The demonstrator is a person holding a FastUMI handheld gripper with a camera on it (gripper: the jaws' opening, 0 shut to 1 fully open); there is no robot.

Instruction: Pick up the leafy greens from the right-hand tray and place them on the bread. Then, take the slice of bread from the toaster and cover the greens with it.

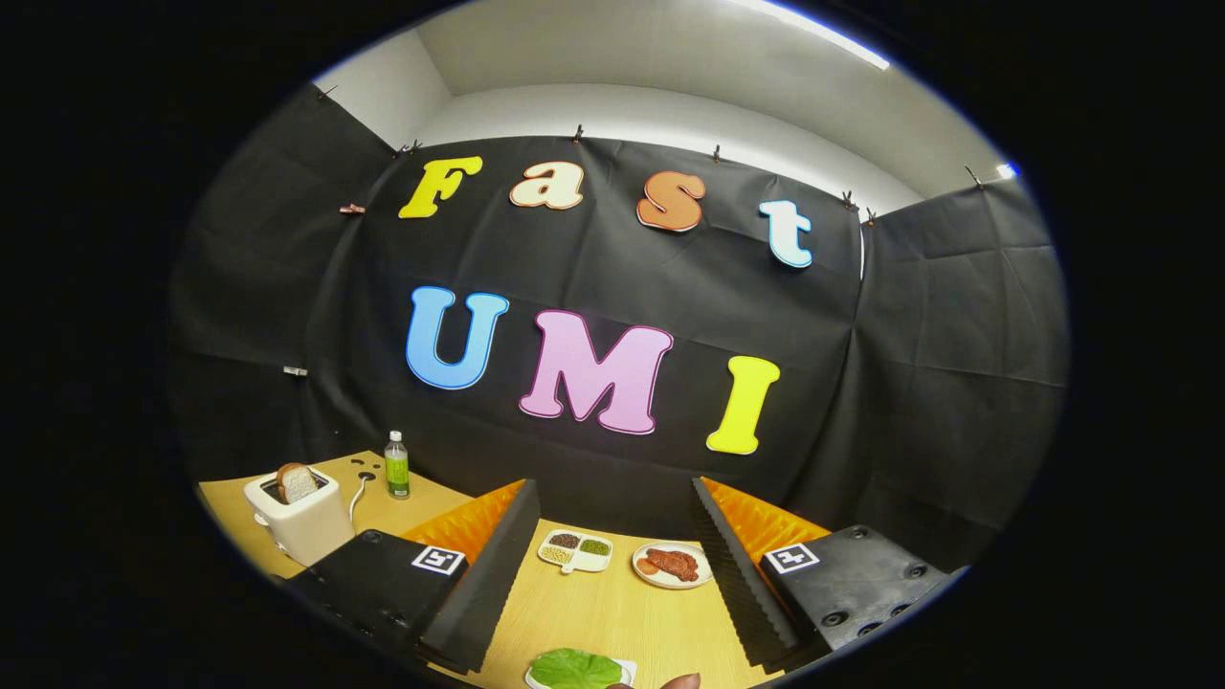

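The gripper (612, 574) hangs over a light wooden table (612, 622) with its two fingers spread wide apart, and nothing is held between them. Down low between the fingers lies a big green leaf (574, 669) on a small white tray (627, 667). A fingertip (679, 681) of a person shows just beside that tray. Farther out, beyond the fingers, sit a white dish with three little cups of beans (575, 551) and a round plate with meat (673, 565), side by side. Off to the left stands a white toaster (301, 522) with a slice of bread (297, 482) sticking up out of it. A green bottle (396, 465) stands just behind the toaster.
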